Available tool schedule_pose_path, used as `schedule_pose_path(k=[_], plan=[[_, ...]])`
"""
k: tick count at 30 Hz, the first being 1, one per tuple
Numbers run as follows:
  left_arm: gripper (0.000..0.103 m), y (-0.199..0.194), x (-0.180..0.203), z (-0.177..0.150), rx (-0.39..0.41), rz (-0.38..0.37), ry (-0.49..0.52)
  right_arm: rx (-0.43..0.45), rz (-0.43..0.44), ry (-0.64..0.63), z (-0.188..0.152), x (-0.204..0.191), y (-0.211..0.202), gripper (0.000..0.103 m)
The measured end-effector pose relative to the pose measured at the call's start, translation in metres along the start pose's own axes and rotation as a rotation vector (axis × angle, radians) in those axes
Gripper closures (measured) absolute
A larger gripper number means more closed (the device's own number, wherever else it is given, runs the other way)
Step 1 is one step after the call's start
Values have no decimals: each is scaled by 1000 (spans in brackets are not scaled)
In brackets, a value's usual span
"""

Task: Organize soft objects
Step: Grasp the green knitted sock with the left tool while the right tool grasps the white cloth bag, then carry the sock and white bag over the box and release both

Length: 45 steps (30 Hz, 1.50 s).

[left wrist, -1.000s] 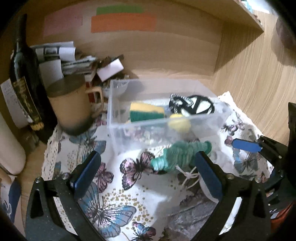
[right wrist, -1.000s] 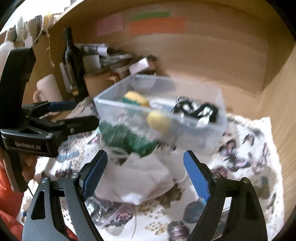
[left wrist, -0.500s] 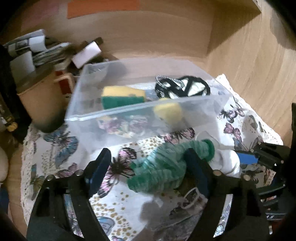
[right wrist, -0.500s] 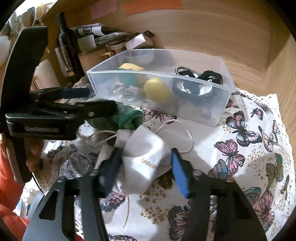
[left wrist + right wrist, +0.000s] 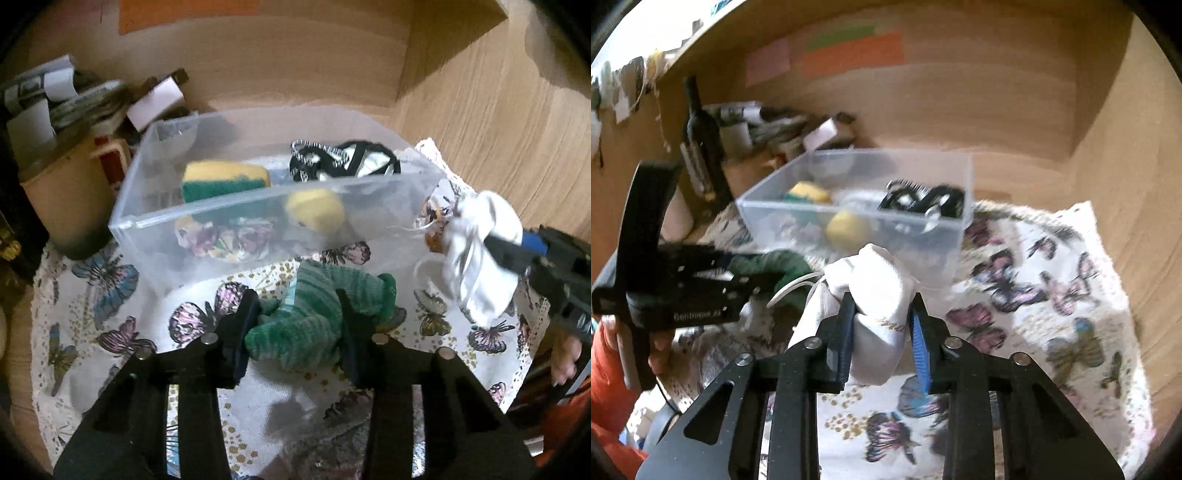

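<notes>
My left gripper (image 5: 297,314) is shut on a green knitted roll (image 5: 314,321) and holds it just in front of the clear plastic bin (image 5: 258,199). My right gripper (image 5: 882,314) is shut on a white sock bundle (image 5: 875,295), lifted off the cloth near the bin's right front corner; it also shows in the left wrist view (image 5: 480,258). The bin (image 5: 945,229) holds a yellow-green sponge (image 5: 225,179), a yellow ball (image 5: 314,210), a floral cloth (image 5: 225,240) and a black-white strap item (image 5: 343,162).
A butterfly-print cloth (image 5: 1052,295) covers the table. A tan mug (image 5: 70,199), a dark bottle (image 5: 701,144) and stacked papers (image 5: 74,99) stand left of the bin. Wooden walls close the back and right. A white cord (image 5: 794,288) trails from the sock.
Both grippers have closed on their items. The right gripper has lifted the white sock up toward the bin. The left gripper has clamped the green roll.
</notes>
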<state>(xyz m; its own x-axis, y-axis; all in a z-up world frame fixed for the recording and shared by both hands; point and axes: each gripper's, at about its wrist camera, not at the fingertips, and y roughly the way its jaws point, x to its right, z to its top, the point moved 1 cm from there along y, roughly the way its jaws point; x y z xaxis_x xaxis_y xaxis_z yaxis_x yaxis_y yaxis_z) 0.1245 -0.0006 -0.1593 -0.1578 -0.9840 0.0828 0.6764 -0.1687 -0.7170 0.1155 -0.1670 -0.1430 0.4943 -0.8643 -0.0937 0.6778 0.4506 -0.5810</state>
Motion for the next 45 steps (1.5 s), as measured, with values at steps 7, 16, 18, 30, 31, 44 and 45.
schedule_pose_path(k=[7,16,18,30,31,44,45], plan=[[65,-40,-6,17,117,15,-2,97,-33,8,25,8,-20,77],[64,-82,-21,62,287,73,-2,209,-44,16,62,6,-27,77],[64,-86,-24,73,312,89,-6,226,-41,9,70,3,-27,77],[64,-42,-52,117,260,158,-54,215,-56,-58,117,-8,21,77],[64,-34,-55,118,248,167,-59,194,-61,-60,119,-9,31,77],[64,42,-59,119,67,182,-58,-57,-97,-74,104,-6,120,74],[64,44,-59,119,58,183,-55,-66,-101,-77,103,-5,122,73]])
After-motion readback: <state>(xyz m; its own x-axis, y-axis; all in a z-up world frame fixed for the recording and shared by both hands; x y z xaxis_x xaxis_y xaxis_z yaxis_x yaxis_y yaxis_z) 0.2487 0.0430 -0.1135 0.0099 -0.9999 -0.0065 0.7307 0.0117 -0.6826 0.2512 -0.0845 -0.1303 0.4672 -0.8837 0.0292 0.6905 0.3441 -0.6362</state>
